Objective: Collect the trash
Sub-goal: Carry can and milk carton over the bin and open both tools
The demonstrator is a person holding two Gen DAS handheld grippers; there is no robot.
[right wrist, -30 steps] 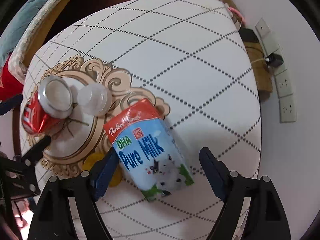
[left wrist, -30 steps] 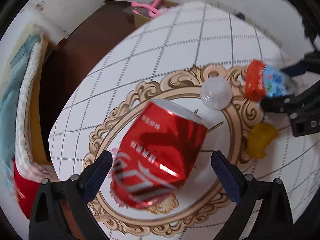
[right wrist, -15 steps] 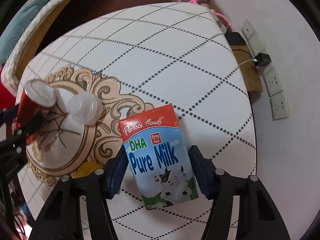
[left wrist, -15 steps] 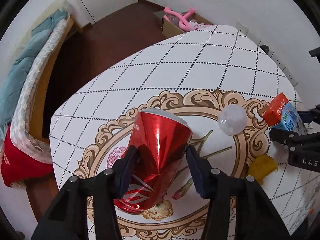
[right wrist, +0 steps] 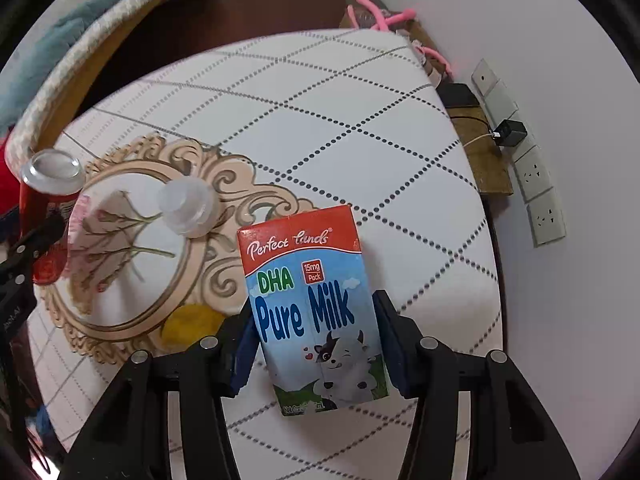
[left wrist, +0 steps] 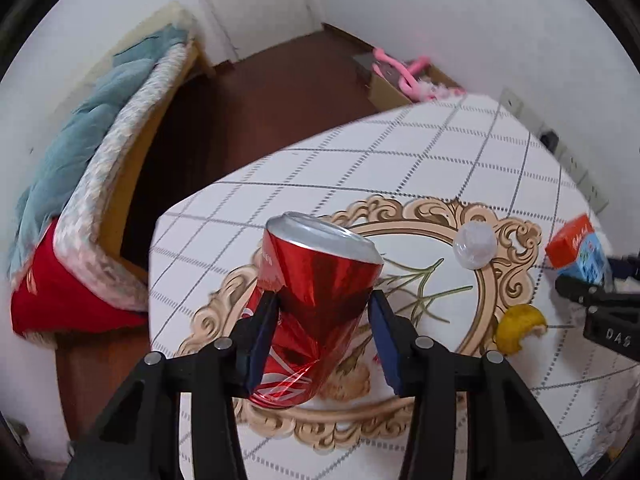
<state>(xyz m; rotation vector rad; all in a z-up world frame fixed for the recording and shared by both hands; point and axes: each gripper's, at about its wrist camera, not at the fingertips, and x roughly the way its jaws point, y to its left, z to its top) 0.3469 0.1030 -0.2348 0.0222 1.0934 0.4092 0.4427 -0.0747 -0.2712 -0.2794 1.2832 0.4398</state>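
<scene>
Behind our quilted worktop (right wrist: 320,112) lie dark floor and a bed. Our left tongs (left wrist: 323,322) pinch the dented can (left wrist: 316,300); our right tongs (right wrist: 314,338) pinch the milk carton (right wrist: 316,308). Foil could slip; 2 scraps remain.

This is a room in a home, likely a bedroom. A bed (left wrist: 100,152) with a blue quilt (left wrist: 72,128) and red cloth (left wrist: 52,300) stands beside a table (left wrist: 400,168) covered in a patterned white cloth. The floor (left wrist: 260,92) is dark wood, with a cardboard box (left wrist: 386,90) of pink items against the white wall, wall sockets (right wrist: 536,184) and a plugged-in charger (right wrist: 510,133).
</scene>
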